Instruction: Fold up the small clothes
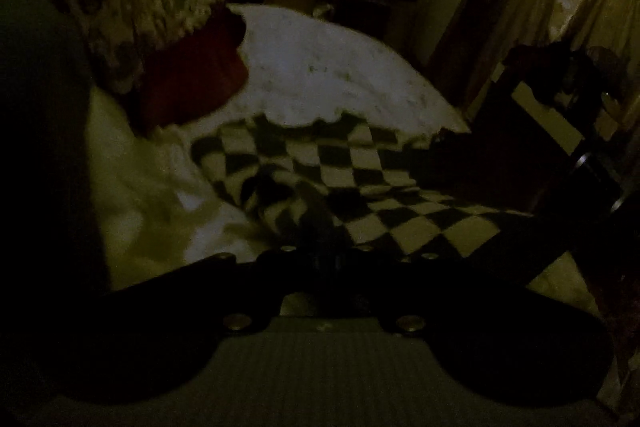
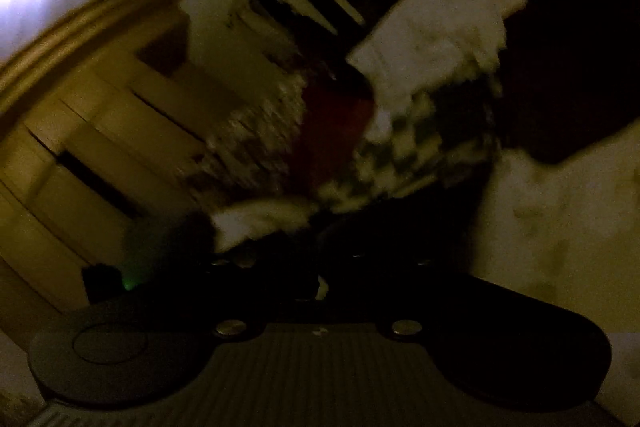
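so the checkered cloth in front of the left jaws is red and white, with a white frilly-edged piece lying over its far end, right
Not quite: the checkered cloth is black and white, not red and white, as the left wrist view shows. The white frilly-edged piece does lie over its far end. The only red there is a dark red fabric further left.

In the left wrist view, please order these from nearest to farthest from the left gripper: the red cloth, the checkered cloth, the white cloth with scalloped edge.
1. Checkered cloth, directly ahead of the left gripper.
2. White cloth with scalloped edge, behind it, centre.
3. Red cloth, to the upper left; its rank against the white cloth is close.
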### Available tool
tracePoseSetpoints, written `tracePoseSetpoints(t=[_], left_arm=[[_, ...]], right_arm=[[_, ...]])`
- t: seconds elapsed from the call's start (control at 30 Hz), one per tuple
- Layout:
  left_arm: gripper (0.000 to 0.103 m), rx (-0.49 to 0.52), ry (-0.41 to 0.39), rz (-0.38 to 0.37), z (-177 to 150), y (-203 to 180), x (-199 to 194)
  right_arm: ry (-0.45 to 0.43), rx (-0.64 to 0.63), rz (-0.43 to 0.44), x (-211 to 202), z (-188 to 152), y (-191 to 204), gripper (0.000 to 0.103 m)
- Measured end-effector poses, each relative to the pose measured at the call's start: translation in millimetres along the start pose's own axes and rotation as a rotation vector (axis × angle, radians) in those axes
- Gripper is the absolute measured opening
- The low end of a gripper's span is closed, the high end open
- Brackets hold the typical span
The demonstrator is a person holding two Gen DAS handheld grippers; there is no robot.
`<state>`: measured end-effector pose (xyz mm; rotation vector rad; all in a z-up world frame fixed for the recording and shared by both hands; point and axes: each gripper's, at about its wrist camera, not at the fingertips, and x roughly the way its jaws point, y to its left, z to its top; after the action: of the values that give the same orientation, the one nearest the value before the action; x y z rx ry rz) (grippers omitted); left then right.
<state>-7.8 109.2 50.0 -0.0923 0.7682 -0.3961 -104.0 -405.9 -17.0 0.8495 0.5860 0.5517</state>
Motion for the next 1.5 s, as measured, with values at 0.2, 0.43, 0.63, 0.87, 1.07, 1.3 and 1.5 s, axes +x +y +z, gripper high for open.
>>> tracePoseSetpoints(t=[0.2, 0.43, 0.63, 0.87, 1.07, 1.3, 1.5], left_arm=[[0.005, -0.045, 0.122, 0.086, -40, 26, 16], [0.006, -0.061, 0.196, 0.106, -59, 37, 43], [0.070, 0.043, 0.187, 0.165, -53, 17, 51], [0.039, 0.074, 0.242, 0.147, -59, 2, 72], [0.040, 0.139, 0.231, 0.218, -59, -4, 68], [0.009, -0.038, 0.224, 0.065, -53, 18, 64], [0.009, -0.179, 0.137, -0.101, -14, 31, 55]], right_arm=[[0.036, -0.014, -0.106, -19, -8, 3, 0.009], [0.078, 0.055, -0.162, -4, -35, -29, 0.009], [0.085, -0.038, -0.263, -4, -22, -22, 0.093], [0.144, -0.058, -0.289, 13, -27, -31, 0.099], [0.209, -0.032, -0.253, 31, -37, -33, 0.064], [0.205, 0.061, -0.134, 22, -42, -37, 0.010], [0.132, 0.192, 0.035, 14, -21, -37, 0.009]])
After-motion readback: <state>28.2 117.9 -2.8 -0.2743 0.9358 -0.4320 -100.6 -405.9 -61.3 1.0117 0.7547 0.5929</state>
